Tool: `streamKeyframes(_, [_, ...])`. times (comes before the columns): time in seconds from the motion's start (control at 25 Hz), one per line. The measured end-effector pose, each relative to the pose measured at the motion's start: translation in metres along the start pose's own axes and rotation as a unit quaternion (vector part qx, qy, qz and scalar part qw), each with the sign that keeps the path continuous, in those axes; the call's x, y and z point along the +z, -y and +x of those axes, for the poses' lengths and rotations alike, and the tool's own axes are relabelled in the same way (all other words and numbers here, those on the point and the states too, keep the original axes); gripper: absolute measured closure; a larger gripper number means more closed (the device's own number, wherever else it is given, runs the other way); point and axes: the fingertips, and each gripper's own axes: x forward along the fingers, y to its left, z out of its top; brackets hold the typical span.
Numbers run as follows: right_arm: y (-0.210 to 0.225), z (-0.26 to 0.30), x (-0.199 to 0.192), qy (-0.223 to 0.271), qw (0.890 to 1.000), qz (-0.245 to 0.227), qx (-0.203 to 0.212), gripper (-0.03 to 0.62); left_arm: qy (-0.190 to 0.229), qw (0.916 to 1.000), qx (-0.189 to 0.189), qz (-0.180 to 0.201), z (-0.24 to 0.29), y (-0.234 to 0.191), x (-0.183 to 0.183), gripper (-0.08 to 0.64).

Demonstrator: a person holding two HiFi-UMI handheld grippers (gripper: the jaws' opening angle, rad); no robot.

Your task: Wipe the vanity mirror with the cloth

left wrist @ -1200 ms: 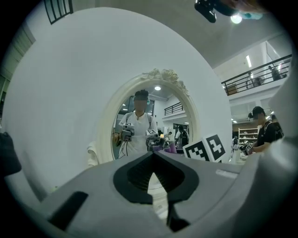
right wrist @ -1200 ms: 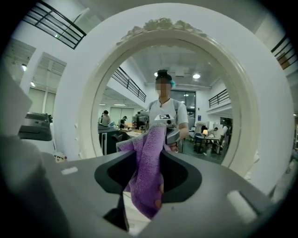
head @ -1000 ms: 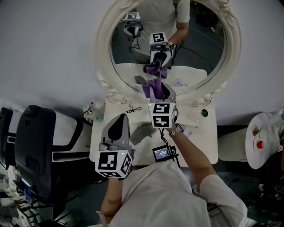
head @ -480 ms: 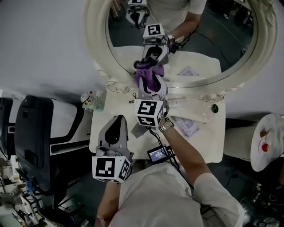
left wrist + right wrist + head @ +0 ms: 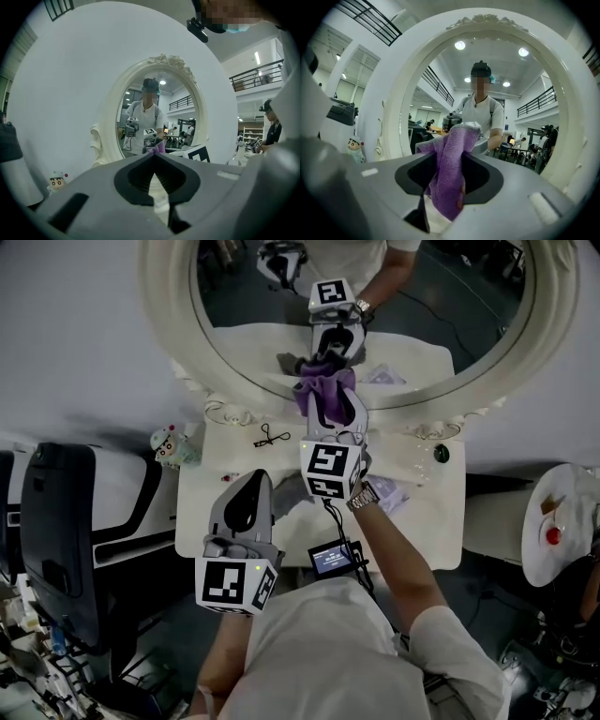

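Note:
The oval vanity mirror (image 5: pixel 253 306) in its white carved frame (image 5: pixel 169 334) stands at the back of the white vanity table (image 5: pixel 441 521). My right gripper (image 5: pixel 325 399) is shut on the purple cloth (image 5: pixel 319 395), held against the lower edge of the glass. In the right gripper view the cloth (image 5: pixel 450 173) hangs between the jaws in front of the mirror (image 5: pixel 440 93). My left gripper (image 5: pixel 248 507) hovers low over the table's left part, shut and holding nothing. The left gripper view faces the mirror (image 5: pixel 140 108) from farther back.
A small cartoon figurine (image 5: pixel 167 444) stands at the table's left back corner. A black hair clip (image 5: pixel 267 437) lies near the mirror base, a packet (image 5: pixel 389 493) right of my right arm, a dark green knob (image 5: pixel 442 454) at back right. A black chair (image 5: pixel 66 540) stands left.
The right gripper with the cloth has shifted rightward along the mirror's lower edge, and the head view has moved closer. The left gripper stays low over the table.

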Motion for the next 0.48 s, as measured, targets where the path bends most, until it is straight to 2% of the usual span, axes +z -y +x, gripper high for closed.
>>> streamKeyframes(0.28, [0.081,-0.024,-0.024,-0.026,0.998,-0.01,-0.055,0.414,0.002,0.9983,-0.057,-0.011,0.024,0.044,-0.005,0.558])
streamKeyframes(0.48, [0.134,-0.04,-0.038,-0.035,0.995,-0.016,-0.089,0.414,-0.004,0.9958,-0.092,-0.005,0.035,0.075,-0.008,0.558])
